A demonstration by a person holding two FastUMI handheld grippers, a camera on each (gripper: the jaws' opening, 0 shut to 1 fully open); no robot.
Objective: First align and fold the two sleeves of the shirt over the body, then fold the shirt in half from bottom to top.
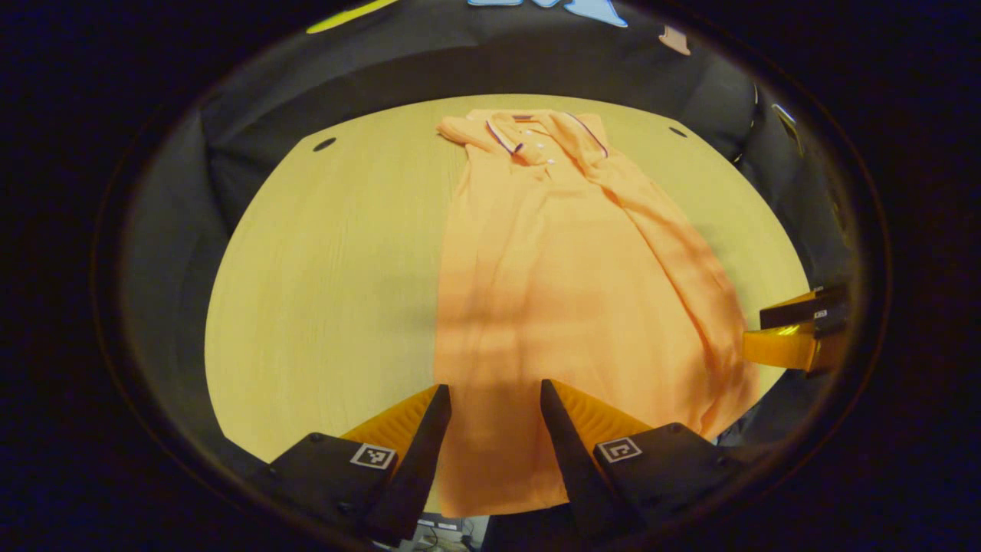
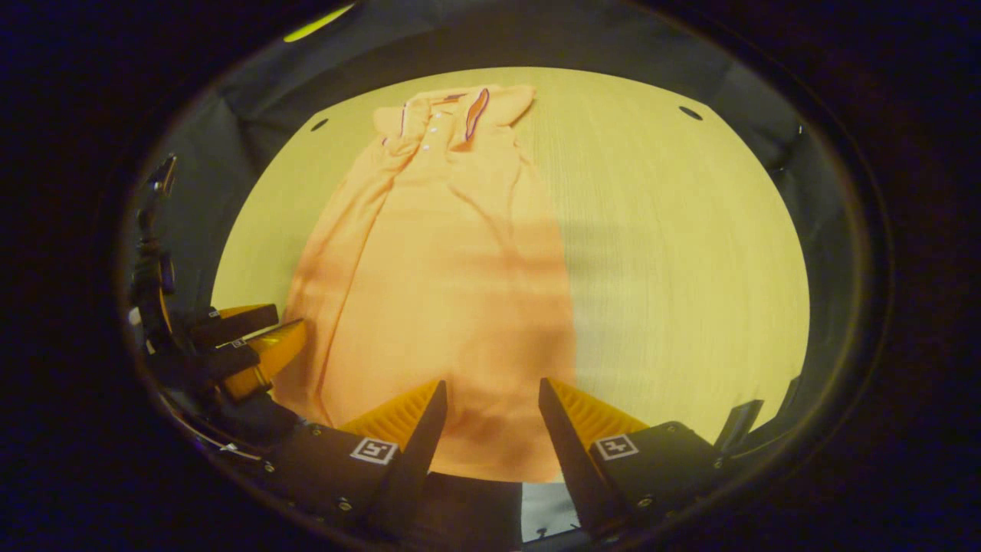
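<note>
Shirt point(image 1: 559, 291) lies lengthwise, collar far (hem near); both grippers point(image 1: 494, 399) point(image 2: 490, 395) gape

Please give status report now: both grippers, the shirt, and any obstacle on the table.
Left gripper open, right gripper open, both at hem. Shirt flat, sides folded in, bottom fold not done. Table: no obstacle seen.

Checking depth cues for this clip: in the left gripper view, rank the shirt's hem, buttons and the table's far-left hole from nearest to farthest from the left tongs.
1. Hem: between the open left tongs, at the near table edge.
2. Buttons: far end, by the collar.
3. Hole: far-left corner. It and the buttons are too close to call.
</note>
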